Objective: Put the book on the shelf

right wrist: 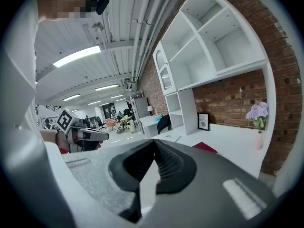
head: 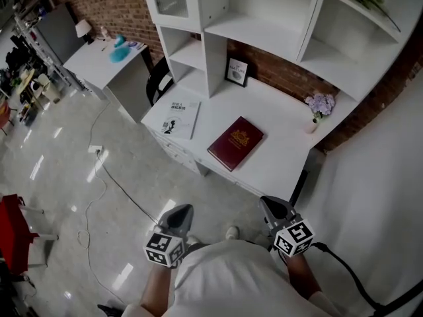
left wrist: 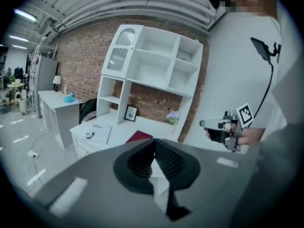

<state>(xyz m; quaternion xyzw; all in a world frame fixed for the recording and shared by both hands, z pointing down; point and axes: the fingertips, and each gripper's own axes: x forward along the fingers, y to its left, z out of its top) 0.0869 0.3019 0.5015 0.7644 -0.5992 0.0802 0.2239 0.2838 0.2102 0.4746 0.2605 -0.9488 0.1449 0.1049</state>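
A dark red book (head: 235,142) lies flat on the white desk (head: 277,157), below the white shelf unit (head: 258,18) with its open compartments. The book also shows in the left gripper view (left wrist: 139,137) and in the right gripper view (right wrist: 205,147). Both grippers are held low in front of the person, short of the desk's front edge. My left gripper (head: 183,210) is shut with nothing in it, its jaws (left wrist: 154,141) meeting at the tips. My right gripper (head: 269,202) is shut and empty too, seen close up (right wrist: 154,141). Each gripper appears in the other's view: right gripper (left wrist: 223,125), left gripper (right wrist: 88,136).
On the desk lie a white booklet (head: 180,118), a framed picture (head: 237,71) and a small vase of purple flowers (head: 320,107). A black chair (head: 157,81) and a second white table (head: 106,58) stand to the left. A cable (head: 99,177) runs over the glossy floor.
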